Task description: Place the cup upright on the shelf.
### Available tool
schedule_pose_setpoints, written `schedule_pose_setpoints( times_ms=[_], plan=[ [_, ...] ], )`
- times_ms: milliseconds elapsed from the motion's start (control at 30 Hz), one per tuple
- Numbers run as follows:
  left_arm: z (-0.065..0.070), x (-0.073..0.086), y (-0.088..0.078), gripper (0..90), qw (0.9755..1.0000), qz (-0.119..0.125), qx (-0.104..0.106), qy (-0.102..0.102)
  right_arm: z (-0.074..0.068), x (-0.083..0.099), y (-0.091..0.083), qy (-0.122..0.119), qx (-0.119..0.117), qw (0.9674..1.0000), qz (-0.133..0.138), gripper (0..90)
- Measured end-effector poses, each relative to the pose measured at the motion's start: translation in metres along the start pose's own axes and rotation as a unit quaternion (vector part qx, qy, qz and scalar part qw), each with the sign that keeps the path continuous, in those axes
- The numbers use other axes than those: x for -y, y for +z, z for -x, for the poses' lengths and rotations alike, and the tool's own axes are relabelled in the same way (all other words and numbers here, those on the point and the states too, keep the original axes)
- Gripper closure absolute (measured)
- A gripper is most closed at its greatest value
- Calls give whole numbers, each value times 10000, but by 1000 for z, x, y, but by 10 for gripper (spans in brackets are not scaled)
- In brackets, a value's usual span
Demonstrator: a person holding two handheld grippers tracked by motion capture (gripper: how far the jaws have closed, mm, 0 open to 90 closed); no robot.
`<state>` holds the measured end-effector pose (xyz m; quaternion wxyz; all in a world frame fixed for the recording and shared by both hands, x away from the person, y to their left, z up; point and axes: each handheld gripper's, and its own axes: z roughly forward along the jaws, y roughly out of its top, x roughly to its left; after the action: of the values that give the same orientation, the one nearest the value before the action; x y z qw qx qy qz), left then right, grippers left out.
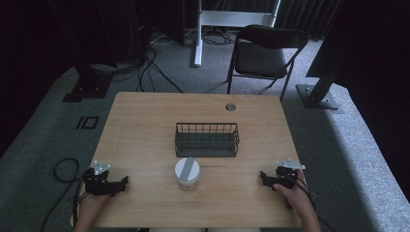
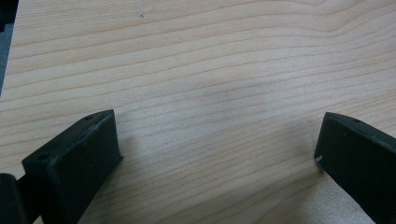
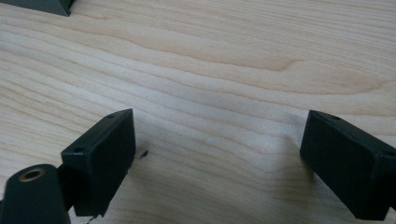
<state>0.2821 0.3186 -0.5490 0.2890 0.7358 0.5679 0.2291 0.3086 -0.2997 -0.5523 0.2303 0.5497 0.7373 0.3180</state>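
A clear jar with a white lid crossed by a grey stripe [image 1: 187, 172] stands upright at the middle of the wooden table [image 1: 145, 125], just in front of a dark wire basket [image 1: 207, 139]. My left gripper [image 1: 122, 183] rests low on the table near the front left, well left of the jar. In the left gripper view its jaws stand wide apart over bare wood, so the left gripper [image 2: 217, 140] is open with nothing between them. My right gripper [image 1: 264, 177] rests near the front right, right of the jar. Bare wood also lies between the spread jaws of the open right gripper [image 3: 218, 140].
A round grommet [image 1: 230, 107] sits in the table's far edge. Behind the table stand a black folding chair [image 1: 263, 53], a white stand leg [image 1: 197, 34] and dark frame feet. Cables lie on the grey carpet at left [image 1: 63, 169].
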Motion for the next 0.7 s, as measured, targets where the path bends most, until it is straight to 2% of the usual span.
schedule_pose_setpoints(
  times_ms=[700],
  plan=[
    [0,0,0,2,10000,0,1,0,0,0,0,-35,-22,10000,3,102]
  ],
)
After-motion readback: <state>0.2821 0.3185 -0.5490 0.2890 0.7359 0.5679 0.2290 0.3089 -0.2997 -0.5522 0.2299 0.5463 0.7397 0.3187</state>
